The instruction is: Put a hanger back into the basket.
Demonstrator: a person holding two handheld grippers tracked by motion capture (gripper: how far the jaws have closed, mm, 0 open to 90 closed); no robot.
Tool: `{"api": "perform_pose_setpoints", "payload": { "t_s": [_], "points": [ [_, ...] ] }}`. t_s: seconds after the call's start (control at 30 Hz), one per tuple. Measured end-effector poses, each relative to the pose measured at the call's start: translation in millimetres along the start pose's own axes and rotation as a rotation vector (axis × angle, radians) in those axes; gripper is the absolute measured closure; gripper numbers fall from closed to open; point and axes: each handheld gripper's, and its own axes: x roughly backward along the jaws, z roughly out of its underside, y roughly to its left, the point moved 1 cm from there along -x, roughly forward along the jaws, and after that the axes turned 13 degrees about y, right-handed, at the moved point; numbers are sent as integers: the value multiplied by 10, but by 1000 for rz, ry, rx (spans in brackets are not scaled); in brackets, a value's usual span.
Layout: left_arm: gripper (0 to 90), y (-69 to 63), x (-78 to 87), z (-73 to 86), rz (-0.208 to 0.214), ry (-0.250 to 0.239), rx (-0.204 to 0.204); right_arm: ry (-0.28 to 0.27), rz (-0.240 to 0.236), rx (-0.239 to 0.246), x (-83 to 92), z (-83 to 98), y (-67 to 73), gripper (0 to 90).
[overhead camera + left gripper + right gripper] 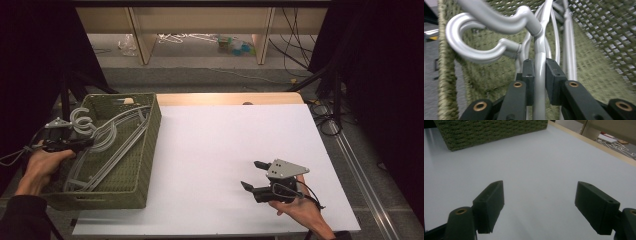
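High view: an olive woven basket (145,145) sits at the left edge of the white counter (220,145), with a bundle of silver-grey hangers (107,150) lying lengthwise in it, hooks toward the basket's far left corner. The left hand-held gripper (82,143) reaches in over the basket's left wall and meets the hangers just below their hooks; the left hand (42,165) is outside that wall. The right hand-held gripper (252,175) is near the counter's front right corner, jaws pointing left and spread wide, nothing between them, well apart from the basket. Left gripper view: the left hand-held gripper (539,72) has its jaws clamped narrow on the neck of one hanger (539,57), both pads pressing its sides, just below the curved hooks (474,47); basket weave (599,37) lies behind. Right gripper view: the right hand-held gripper (539,205) has jaws wide apart above bare counter (536,165); the basket (491,132) stands at the far end.
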Motion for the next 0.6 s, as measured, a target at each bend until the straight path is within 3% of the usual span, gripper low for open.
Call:
{"api": "perform_pose_setpoints", "payload": {
  "t_s": [0.03,0.07,0.1,0.13,0.17,0.3,0.33,0.43,0.47,0.6],
  "points": [
    [781,12,-1,10,5,0,7,0,0,-1,0,0,0,243],
    [780,58,27,21,-10,45,-31,3,0,-2,0,1,4,243],
    [767,27,-6,23,-9,4,27,3,-2,-1,-1,1,7,243],
    [753,62,27,35,-23,49,-14,3,-2,-1,0,0,9,243],
    [748,74,36,41,-17,50,-18,0,0,1,0,-2,6,243],
    [680,71,91,58,-29,36,6,2,-1,-2,-3,1,4,243],
    [662,43,96,59,-30,9,30,7,3,-1,0,0,3,243],
    [588,-11,185,64,-42,-16,27,3,-4,1,-9,-5,10,243],
    [569,-53,204,59,-33,-60,58,0,-3,3,-8,-6,10,243],
    [477,-199,362,63,-12,-140,85,-8,-12,-12,-8,-3,0,241]
  ]
}}
